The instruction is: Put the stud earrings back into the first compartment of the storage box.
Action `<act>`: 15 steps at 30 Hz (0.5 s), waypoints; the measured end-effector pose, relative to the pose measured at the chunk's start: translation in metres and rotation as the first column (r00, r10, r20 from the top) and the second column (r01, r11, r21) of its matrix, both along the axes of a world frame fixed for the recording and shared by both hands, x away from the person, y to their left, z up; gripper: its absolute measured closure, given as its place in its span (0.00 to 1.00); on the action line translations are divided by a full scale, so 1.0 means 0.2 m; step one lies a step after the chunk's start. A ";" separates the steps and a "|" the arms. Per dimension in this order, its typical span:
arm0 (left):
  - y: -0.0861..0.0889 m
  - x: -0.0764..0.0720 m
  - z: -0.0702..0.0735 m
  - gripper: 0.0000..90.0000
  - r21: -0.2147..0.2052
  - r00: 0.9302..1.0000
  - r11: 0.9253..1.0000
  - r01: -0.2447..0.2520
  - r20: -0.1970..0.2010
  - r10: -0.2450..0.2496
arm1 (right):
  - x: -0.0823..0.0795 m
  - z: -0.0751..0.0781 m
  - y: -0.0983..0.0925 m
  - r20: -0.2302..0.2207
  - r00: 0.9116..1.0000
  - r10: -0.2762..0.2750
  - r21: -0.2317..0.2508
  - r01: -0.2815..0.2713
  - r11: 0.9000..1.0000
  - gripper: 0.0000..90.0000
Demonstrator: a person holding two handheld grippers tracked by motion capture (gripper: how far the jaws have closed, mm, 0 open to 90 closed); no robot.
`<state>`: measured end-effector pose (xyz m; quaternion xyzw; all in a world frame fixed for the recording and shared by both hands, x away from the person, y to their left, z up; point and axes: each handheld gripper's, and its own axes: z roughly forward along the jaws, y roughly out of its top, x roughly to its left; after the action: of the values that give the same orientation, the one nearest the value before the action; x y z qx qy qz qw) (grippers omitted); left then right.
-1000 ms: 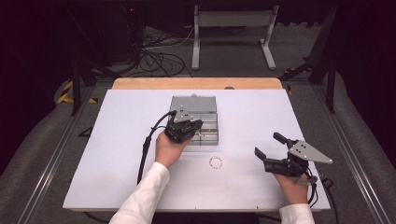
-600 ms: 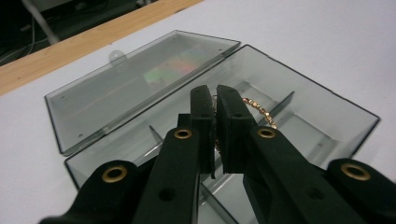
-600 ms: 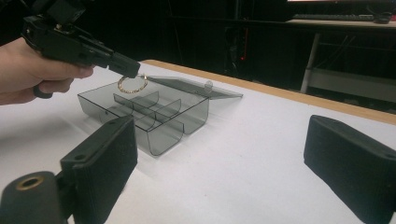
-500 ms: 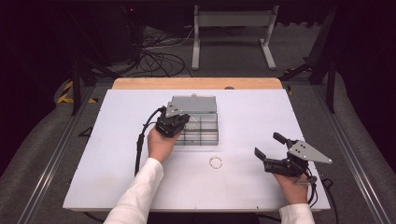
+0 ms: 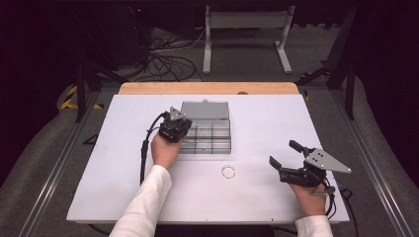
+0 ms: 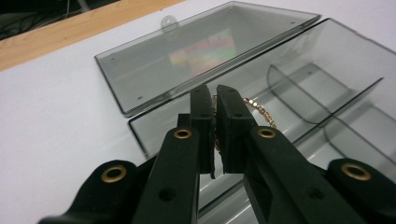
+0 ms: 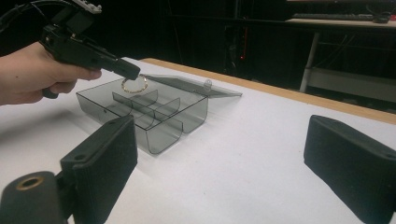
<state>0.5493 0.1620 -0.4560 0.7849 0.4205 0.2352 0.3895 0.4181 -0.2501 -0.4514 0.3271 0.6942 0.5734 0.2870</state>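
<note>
Smoked-plastic box: clear grey organiser with curved dividers, centre of the high view, sitting on the white table.
Lid: hinged fully open, lying flat on the table behind the tray; upper centre of the left gripper view.
Left gripper: jaws clenched on a gold bead bracelet; bracelet loop sticks out to the right of the tips.
Left gripper position: at the box's left end in the high view, hand wrapped round the body, white sleeve coming in from the bottom edge.
Bracelet height: in the right gripper view the ring hangs from the jaw tips above the box's far-left compartments; can't tell whether it touches the floor of the tray.
Right gripper: released, jaws wide apart, lower right of the high view, well apart from the box.
Second ring: small pale ring lying loose on the table, just below the box, between the two grippers.
Table edge: wooden strip along the far side.
</note>
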 end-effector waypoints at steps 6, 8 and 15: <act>0.04 0.02 -0.02 0.95 0.022 0.999 0.999 -0.035 0.002 0.035 | 0.00 0.00 0.00 -0.001 1.000 0.001 -0.001 -0.001 1.000 0.12; 0.04 0.02 -0.02 0.90 0.011 0.999 0.999 -0.046 0.000 0.046 | 0.00 0.00 0.00 -0.003 1.000 0.001 0.000 -0.001 1.000 0.12; 0.03 0.00 0.00 0.49 -0.002 0.999 0.999 -0.052 0.011 0.052 | 0.00 0.00 0.00 -0.002 1.000 0.001 0.000 -0.001 1.000 0.12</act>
<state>0.5487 0.1682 -0.4558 0.7723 0.4387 0.2490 0.3861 0.4180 -0.2493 -0.4515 0.3272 0.6946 0.5733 0.2860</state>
